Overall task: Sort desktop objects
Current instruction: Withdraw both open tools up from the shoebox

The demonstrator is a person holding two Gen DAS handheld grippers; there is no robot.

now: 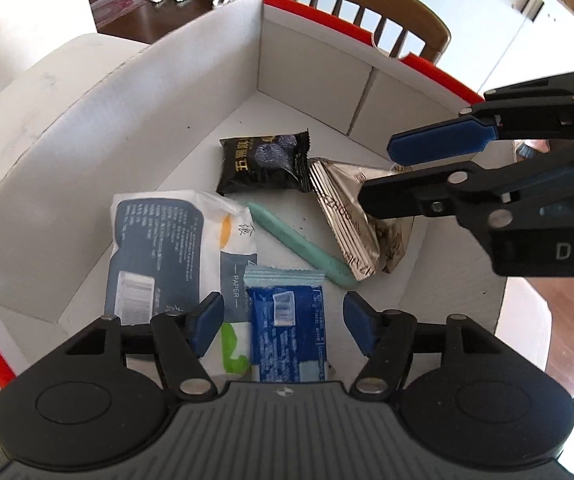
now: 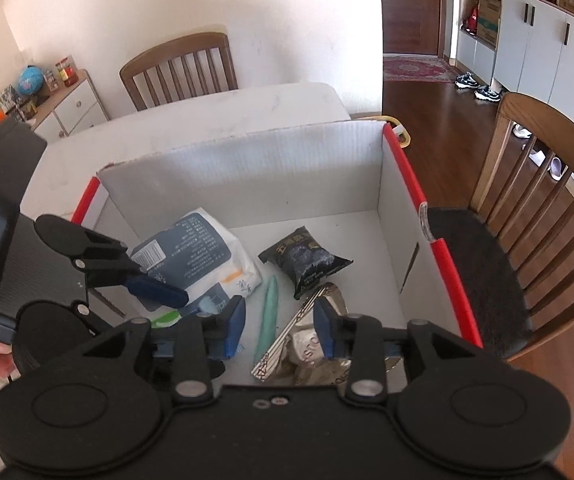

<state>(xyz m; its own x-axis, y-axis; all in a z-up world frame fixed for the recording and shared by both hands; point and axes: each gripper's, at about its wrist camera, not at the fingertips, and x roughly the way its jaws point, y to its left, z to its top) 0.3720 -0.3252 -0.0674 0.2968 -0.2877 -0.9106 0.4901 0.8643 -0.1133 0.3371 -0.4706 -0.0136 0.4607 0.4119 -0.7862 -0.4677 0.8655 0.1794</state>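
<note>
both grippers hang over the white box (image 2: 247,168) with jaws spread wide and nothing held: left gripper (image 1: 283,322) above the blue packet (image 1: 287,336), right gripper (image 2: 279,326) above the silver packet (image 2: 311,356). inside, gathered for sorting: one tissue pack (image 1: 159,256), one black snack bag (image 1: 265,164), one green pen (image 1: 303,246).

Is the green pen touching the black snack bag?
Apart. The right wrist view shows bare white box floor between the green pen tip and the black snack bag; the left wrist view shows a gap too.

Home: dining chair (image 2: 179,70), shoes (image 2: 477,86)
</note>
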